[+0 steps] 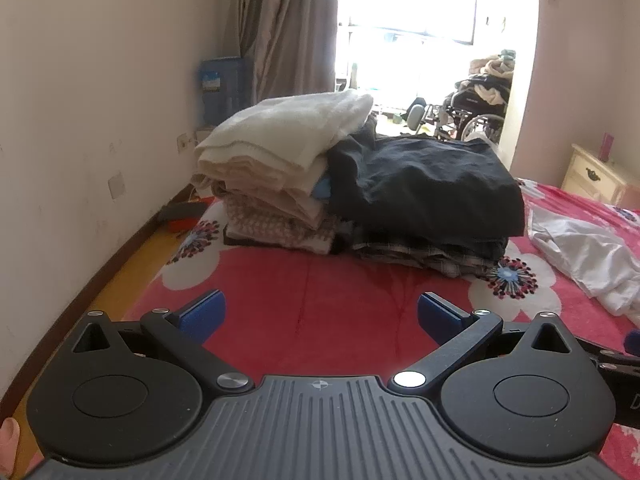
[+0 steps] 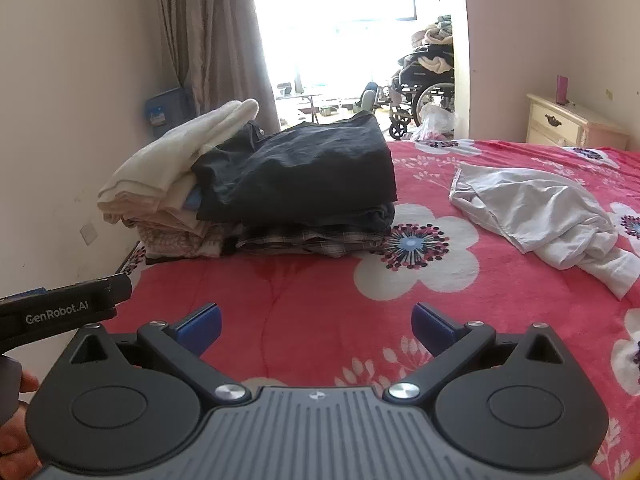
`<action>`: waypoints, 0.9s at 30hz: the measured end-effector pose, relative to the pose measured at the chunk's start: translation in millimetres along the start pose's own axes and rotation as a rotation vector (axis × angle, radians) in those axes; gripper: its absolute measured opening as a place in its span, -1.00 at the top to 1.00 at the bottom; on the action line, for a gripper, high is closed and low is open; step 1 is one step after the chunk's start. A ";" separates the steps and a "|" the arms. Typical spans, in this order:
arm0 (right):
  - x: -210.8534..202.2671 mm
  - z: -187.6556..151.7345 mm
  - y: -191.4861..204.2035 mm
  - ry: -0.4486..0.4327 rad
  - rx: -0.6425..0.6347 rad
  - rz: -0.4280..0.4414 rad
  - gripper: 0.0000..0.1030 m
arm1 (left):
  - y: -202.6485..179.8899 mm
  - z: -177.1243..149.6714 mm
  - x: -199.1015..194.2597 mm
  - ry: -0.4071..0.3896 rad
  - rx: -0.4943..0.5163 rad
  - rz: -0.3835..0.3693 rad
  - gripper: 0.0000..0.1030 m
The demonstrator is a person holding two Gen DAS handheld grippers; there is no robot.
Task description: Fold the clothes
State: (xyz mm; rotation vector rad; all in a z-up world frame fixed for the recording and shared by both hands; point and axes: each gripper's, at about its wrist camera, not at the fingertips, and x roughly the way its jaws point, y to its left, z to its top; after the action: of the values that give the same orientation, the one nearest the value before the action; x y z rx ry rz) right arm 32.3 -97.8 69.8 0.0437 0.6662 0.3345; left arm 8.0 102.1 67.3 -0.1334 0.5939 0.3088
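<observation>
Red floral bed (image 2: 320, 320); crumpled white shirt (image 2: 536, 216) lies loose, light and floppy, grab its near edge. Left gripper (image 1: 320, 316) and right gripper (image 2: 316, 326) both spread, empty.

In front of me the bed (image 2: 304, 320) wears a red blanket with big white flowers. At frame centre, two stacks of folded clothes (image 2: 256, 196) sit on it side by side; a crumpled white shirt (image 2: 536, 212) lies at right.

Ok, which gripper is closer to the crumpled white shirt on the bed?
Right. The right gripper has the white shirt ahead to its right; the left gripper sits farther left, facing the folded stacks.
</observation>
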 end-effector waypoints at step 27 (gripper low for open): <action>25.3 9.6 8.6 0.038 -0.029 -0.097 -1.00 | 2.3 7.7 11.3 -0.004 -0.005 0.022 -1.00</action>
State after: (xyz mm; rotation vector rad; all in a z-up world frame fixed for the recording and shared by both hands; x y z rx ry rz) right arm 54.3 -81.0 63.5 -0.0223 0.6987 0.2518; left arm 20.2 108.7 67.2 -0.1308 0.5907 0.3322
